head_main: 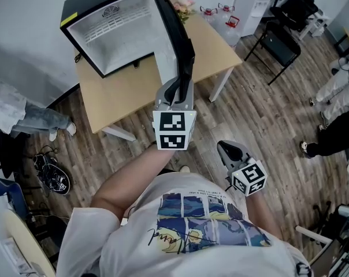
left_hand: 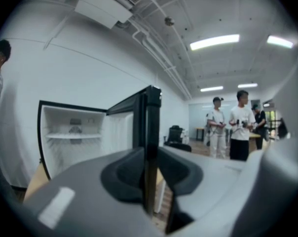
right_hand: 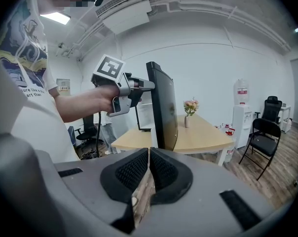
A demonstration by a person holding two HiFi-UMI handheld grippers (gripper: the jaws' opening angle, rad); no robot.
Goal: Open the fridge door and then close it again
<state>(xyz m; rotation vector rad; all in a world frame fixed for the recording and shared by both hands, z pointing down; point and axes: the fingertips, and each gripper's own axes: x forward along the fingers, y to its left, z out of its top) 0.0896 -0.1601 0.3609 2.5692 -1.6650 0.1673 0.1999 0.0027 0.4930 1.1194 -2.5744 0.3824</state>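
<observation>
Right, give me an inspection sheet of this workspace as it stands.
Surface: wooden table, carrying the fridge and a vase of flowers.
Job's things: fridge on the table, its door swung wide open.
Clutter: shoes on the floor left of the table.
Grippers: left gripper closed on the door's free edge; right gripper shut, empty, held back near the body.
Cables: black cable hanging from the left gripper.
Surroundings: water dispenser, black chairs, people standing beyond.
</observation>
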